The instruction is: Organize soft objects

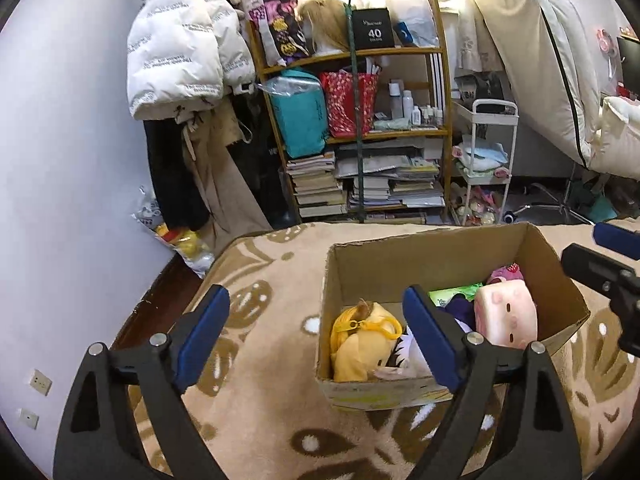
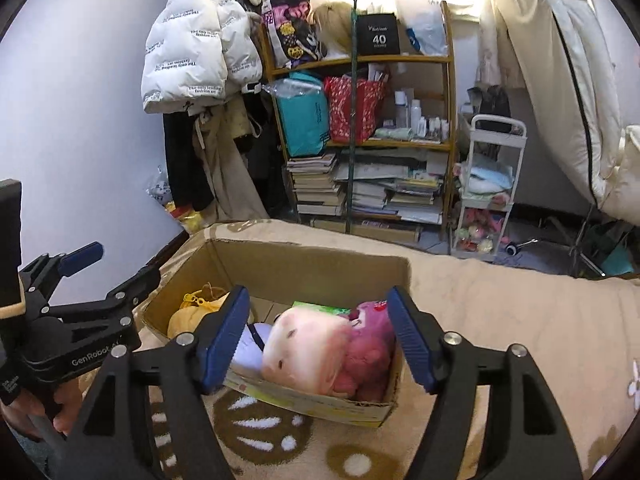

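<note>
Though over the cardboard box (image 2: 280, 394), both hand-held grippers wide, empty

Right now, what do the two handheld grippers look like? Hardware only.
Both match: black triangulated plastic finger arms with silver pivot pins, tipped with blue ribbed pads. The left gripper seen from the right wrist view carries white "GenRobot" lettering on its black body, with a tan-edged black block behind it. The right gripper shows the same black linkage and blue pads. No cables visible.
</note>
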The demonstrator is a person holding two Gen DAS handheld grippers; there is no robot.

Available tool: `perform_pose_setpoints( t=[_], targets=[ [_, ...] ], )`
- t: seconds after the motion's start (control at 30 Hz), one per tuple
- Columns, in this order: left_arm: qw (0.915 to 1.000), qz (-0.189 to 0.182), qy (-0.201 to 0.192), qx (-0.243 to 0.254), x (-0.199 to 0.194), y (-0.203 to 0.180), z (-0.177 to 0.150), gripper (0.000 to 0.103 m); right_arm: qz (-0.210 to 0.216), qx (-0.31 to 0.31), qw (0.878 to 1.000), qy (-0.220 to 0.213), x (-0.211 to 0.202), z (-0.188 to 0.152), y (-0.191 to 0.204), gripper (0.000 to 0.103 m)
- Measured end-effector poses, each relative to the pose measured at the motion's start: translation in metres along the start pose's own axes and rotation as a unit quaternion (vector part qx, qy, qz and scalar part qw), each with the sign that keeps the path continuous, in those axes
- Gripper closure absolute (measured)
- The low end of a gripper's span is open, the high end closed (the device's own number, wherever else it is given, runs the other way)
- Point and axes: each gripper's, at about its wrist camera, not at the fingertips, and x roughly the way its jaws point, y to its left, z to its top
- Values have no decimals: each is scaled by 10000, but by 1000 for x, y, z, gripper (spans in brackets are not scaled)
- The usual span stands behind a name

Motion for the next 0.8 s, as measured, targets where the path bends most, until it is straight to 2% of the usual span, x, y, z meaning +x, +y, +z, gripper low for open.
perform_pose_setpoints(
  t=[0.07, 0.13, 0.23, 0.37, 0.47, 0.63, 0.73, 0.8],
  targets=[
    [10000, -46, -31, -58, -6, 3, -3, 11, -37, 59, 9999, -78, -7, -1, -1, 10],
    [9999, -130, -82, -70, -12, 7, -7, 10, -121, 101, 9998, -136, -14, -1, -2, 9],
    [9999, -69, -62, -43, -20, 9, -12, 10, -150, 98, 9996, -236, -26, 0, -2, 0],
    [9999, -7, -98, -96, -38, 16, -16, 10, -247, -90, 9986, -453, -49, 1, 2, 0],
    [9992, 187, -285, -194, -59, 23, -16, 10, -298, -194, 9978, -552, -67, 1, 5, 0],
    [9985, 168, -412, -319, -92, 33, -14, 9, -365, -211, 9962, -768, -98, -4, 9, 0],
    [9977, 199, -527, -383, -112, 37, -19, 2, -446, -210, 9942, -958, -114, -4, 9, 0],
    [9970, 283, -617, -385, -126, 39, -25, 1, -435, -196, 9935, -1031, -122, -3, 9, 0]
  ],
)
